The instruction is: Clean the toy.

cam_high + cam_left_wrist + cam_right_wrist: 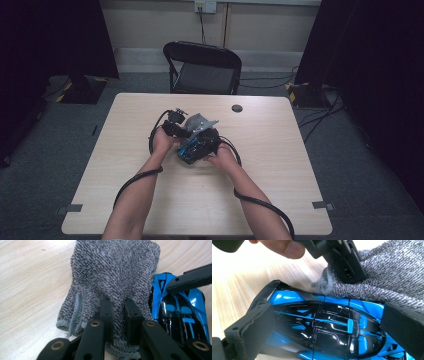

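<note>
A blue and black toy car [324, 327] lies on the wooden table [150, 200], and my right gripper [327, 325] is shut on it, one jaw against each side. A grey terry cloth [112, 272] lies partly over the car's far side. My left gripper [117, 315] is shut on a fold of that cloth, right beside the car [182, 310]. In the high view both grippers meet at the table's middle: the left gripper [187, 130] on the cloth [200, 121], the right gripper [202, 145] around the car [191, 150].
A black folding chair [205, 67] stands behind the table's far edge. A small dark round disc [237, 108] lies on the table past the grippers. Cables trail from both grippers toward the near edge. Dark curtains flank the room.
</note>
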`<state>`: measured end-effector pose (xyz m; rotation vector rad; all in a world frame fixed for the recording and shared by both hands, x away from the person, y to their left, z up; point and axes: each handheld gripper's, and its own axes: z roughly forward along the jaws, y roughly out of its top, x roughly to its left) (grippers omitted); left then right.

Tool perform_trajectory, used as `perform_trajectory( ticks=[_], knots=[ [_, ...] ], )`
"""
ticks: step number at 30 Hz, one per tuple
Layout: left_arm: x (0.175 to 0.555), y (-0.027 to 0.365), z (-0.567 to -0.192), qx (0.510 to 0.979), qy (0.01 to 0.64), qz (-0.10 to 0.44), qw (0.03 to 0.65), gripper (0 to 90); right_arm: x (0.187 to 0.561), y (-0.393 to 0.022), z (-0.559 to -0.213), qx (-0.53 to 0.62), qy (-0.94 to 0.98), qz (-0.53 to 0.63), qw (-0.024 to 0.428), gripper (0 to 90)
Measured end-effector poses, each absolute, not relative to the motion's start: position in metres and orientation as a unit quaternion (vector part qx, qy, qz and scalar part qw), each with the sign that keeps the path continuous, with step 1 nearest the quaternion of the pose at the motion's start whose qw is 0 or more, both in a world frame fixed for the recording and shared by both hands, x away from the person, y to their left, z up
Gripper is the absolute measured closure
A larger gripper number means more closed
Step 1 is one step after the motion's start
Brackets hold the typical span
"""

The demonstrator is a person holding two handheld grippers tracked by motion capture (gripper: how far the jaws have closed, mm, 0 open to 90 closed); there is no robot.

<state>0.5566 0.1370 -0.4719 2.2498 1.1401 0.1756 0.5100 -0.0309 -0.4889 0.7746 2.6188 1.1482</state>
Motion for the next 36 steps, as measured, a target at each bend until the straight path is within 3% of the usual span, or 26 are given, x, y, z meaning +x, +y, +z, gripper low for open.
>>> perform_trajectory(
  ticks=[36],
  knots=[
    [0.529,0.166,-0.466,0.871,0.397,0.055,0.285,79.8,0.511,-0.032,-0.491,0.267,0.873,0.399,0.088,0.0]
  ],
)
